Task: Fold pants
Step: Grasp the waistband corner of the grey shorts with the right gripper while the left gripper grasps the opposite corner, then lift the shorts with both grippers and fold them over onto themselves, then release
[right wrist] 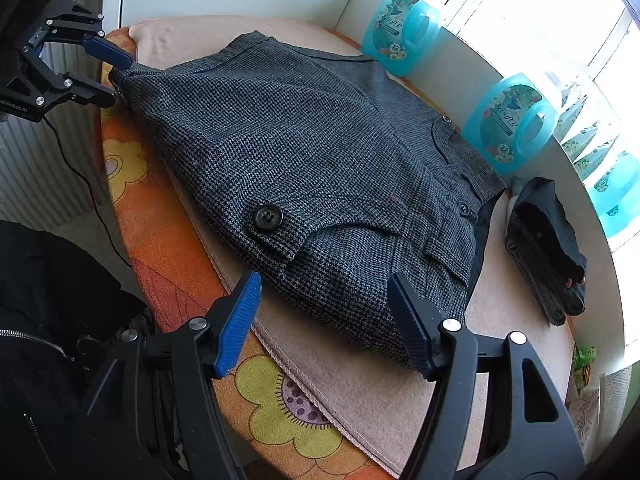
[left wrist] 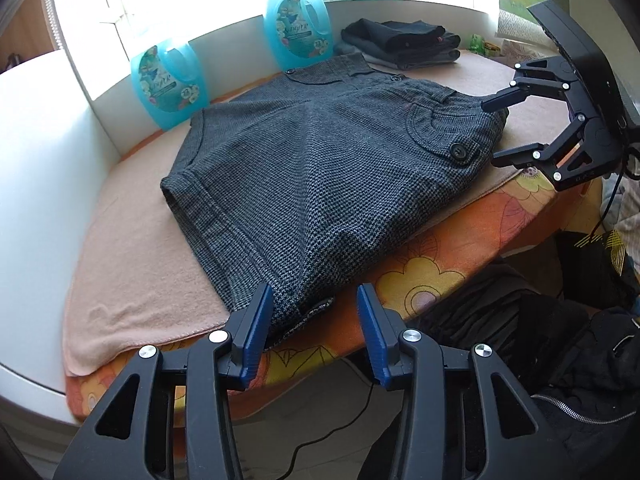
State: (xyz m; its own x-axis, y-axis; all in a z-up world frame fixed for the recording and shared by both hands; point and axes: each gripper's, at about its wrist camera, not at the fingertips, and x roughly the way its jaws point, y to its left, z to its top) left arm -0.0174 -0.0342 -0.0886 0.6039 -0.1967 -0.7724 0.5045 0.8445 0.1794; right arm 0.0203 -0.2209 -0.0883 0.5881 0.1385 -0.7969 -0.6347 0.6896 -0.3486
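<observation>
Grey houndstooth pants (left wrist: 320, 168) lie folded in a compact pile on a beige towel (left wrist: 140, 272) on the table; they also show in the right wrist view (right wrist: 304, 160). My left gripper (left wrist: 316, 312) is open at the pile's near corner, its jaws on either side of the fabric edge; it also shows in the right wrist view (right wrist: 114, 78). My right gripper (right wrist: 324, 308) is open at the waistband corner near a black button (right wrist: 268, 216); it also shows in the left wrist view (left wrist: 496, 132).
Two blue detergent bottles (left wrist: 170, 84) (left wrist: 298, 36) stand along the white wall behind the pants. A stack of folded dark clothes (left wrist: 404, 44) lies at the back. An orange flowered cloth (left wrist: 460, 248) covers the table edge. Dark garments (left wrist: 540, 340) lie below it.
</observation>
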